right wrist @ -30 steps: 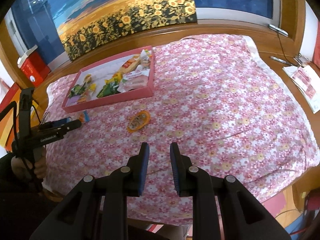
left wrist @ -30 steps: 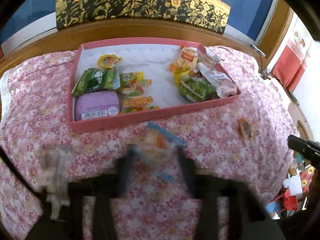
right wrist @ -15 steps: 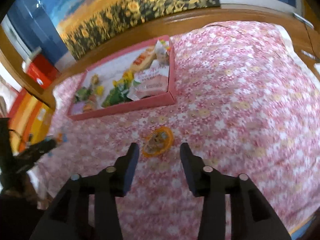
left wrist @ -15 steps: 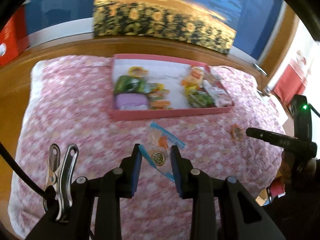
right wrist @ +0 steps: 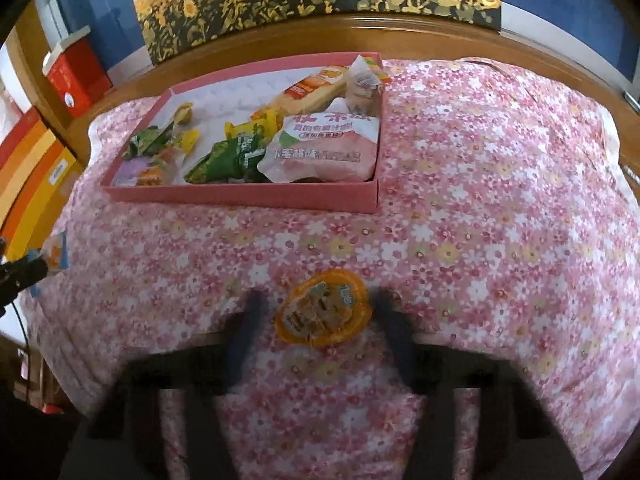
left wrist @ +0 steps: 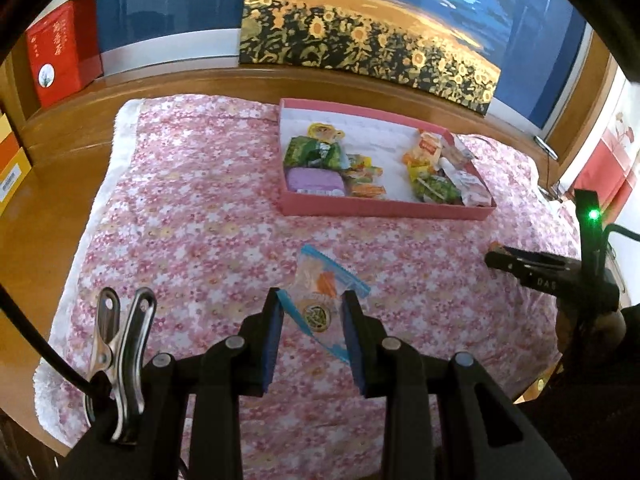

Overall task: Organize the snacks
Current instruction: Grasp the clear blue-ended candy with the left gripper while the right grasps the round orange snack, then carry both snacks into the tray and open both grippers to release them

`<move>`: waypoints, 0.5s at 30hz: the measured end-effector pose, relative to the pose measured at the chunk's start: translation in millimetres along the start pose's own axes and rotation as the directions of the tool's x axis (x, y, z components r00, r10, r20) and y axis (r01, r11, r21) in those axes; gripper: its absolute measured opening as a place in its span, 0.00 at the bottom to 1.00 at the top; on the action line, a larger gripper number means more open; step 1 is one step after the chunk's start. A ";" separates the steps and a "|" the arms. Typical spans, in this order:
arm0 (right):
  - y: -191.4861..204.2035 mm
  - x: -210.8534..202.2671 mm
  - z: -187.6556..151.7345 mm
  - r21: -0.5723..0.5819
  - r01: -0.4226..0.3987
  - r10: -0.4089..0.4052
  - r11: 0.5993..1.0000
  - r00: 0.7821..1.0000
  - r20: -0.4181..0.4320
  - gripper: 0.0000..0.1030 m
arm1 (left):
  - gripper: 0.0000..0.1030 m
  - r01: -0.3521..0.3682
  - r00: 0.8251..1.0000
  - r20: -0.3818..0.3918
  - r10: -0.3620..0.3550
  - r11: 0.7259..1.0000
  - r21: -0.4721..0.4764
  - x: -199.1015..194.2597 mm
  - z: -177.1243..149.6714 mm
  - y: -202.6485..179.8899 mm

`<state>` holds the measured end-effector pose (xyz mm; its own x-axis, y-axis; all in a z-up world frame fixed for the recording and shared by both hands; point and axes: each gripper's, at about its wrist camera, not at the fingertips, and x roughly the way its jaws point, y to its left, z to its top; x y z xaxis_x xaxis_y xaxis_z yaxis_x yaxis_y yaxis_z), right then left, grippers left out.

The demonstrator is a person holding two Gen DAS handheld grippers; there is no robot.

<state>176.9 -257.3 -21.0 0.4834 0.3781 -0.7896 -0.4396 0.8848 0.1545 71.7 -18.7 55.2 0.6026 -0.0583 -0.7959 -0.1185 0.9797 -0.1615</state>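
left wrist view: the left gripper (left wrist: 312,312) is holding a clear blue-edged snack bag (left wrist: 326,296) between narrow jaws, the pads pressing on the lower part of the bag, which is hanging above the flowered cloth (left wrist: 192,216) short of the near wall of the pink tray (left wrist: 384,207). the bag is looking light, thin and crinkly, so it is likely to slip or fold; the sealed blue edge is probably the firmest place to pinch. the tray is sitting toward the far right of the cloth, already holding two heaps of packets. the right gripper's (left wrist: 494,259) tip is showing at the right edge, hiding what lies under it

right wrist view: the right gripper (right wrist: 316,308) is motion-blurred, its jaws standing apart on either side of a small orange jelly cup (right wrist: 322,308) lying on the cloth near its front edge; they have just been closing a little, with the cup between them and no pad pressing on it yet as far as the blur allows. the cup is looking rigid and smooth with a flat foil lid, so gripping across its rim is probably safest. only this view is showing the cup whole and the packets' print
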 end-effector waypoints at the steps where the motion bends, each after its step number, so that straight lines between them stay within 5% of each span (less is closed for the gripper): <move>1: -0.5 -1.6 -1.6 0.003 -0.007 0.007 1.000 1.000 -0.002 0.37 | 0.30 0.002 1.000 -0.003 -0.002 1.000 -0.004 0.9 0.0 0.9; 15: 2.7 -59.0 -20.5 -0.026 -0.066 0.068 0.997 0.992 0.104 0.36 | 0.30 0.101 0.995 -0.001 -0.101 0.991 0.087 14.1 19.4 -31.3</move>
<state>131.7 -282.8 13.8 0.5285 0.4638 -0.7111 -0.4903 0.8505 0.1904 99.1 -46.4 60.3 0.6104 -0.1575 -0.7763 0.0123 0.9818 -0.1896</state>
